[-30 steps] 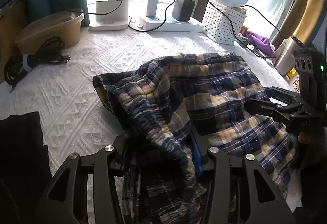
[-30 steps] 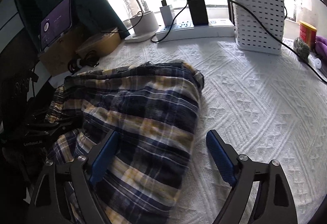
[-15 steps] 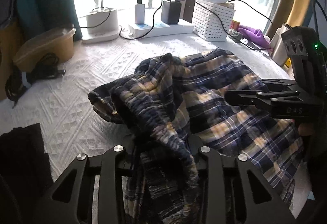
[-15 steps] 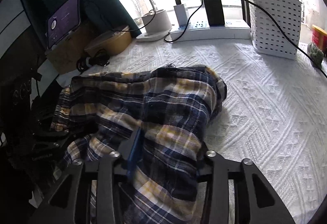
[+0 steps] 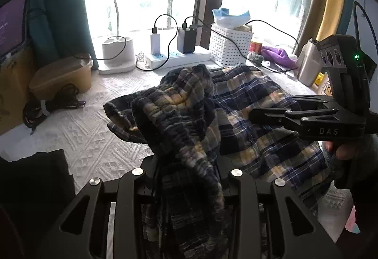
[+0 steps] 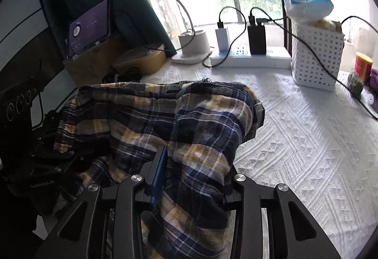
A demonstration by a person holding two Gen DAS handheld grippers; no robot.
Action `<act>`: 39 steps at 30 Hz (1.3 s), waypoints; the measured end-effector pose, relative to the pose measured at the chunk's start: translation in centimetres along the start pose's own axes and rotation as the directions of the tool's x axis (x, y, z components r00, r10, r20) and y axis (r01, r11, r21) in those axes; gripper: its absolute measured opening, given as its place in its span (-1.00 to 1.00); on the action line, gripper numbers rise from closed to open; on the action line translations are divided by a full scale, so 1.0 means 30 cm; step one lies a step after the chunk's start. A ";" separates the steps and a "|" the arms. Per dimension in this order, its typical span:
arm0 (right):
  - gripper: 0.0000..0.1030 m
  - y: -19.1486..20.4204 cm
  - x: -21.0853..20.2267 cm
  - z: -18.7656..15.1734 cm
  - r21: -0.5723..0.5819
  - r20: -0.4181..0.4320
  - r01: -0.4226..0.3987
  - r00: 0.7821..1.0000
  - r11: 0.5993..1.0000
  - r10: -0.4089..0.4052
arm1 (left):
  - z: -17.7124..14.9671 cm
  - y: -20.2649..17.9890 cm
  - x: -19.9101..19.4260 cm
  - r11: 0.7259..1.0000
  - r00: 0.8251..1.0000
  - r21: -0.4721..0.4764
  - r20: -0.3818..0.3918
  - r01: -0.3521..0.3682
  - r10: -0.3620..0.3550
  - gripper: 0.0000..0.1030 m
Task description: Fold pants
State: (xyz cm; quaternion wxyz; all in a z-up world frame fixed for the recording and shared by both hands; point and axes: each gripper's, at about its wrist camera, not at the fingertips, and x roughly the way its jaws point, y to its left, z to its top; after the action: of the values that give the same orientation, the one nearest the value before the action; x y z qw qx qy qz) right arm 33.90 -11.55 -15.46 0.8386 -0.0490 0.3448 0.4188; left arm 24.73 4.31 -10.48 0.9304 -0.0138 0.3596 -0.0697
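Observation:
The navy-and-yellow plaid pants (image 5: 248, 103) lie bunched on the white textured cover (image 5: 89, 140). My left gripper (image 5: 189, 162) is shut on the gathered elastic waistband, which rises in a dark ridge between its fingers. My right gripper (image 6: 193, 164) has its jaws closing on a thick fold of the pants (image 6: 146, 117). Its blue left pad (image 6: 159, 176) presses into the cloth and the other pad is hidden by fabric. Each gripper shows in the other's view: the right one (image 5: 271, 114) at the right, the left one (image 6: 47, 159) at the far left, holding the waistband.
Along the window stand a power strip (image 6: 250, 57) with chargers and trailing cables, a lamp base (image 5: 117, 48), a white perforated basket (image 6: 316, 62) and a tan lidded tub (image 5: 61, 74). A metal flask (image 5: 307, 62) stands right. A dark cloth (image 5: 30, 188) lies near left.
The right gripper's jaws went from wide apart over the pants to clamped on a fold. Both grippers rose, lifting the cloth off the cover.

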 end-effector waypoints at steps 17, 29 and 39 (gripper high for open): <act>-0.27 0.147 -0.274 -0.055 -0.068 0.171 0.020 0.985 0.998 -0.008 | -0.020 -0.093 -0.261 1.000 0.991 0.016 0.137 -0.010 0.008 -0.37; -0.27 0.330 -0.475 -0.055 -0.168 0.307 0.064 0.952 0.984 -0.009 | -0.019 -0.120 -0.497 0.998 0.958 0.048 0.286 -0.042 0.027 -0.37; -0.27 0.523 -0.559 -0.020 -0.256 0.373 0.043 0.926 0.966 0.057 | -0.045 -0.064 -0.713 0.992 0.915 0.041 0.393 -0.118 0.093 -0.37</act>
State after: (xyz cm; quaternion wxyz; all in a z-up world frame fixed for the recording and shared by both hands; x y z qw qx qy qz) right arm 15.12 -12.89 -2.28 0.8740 -0.0757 0.1196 0.4648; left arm 7.93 5.43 2.93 0.9857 0.0216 0.1647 -0.0268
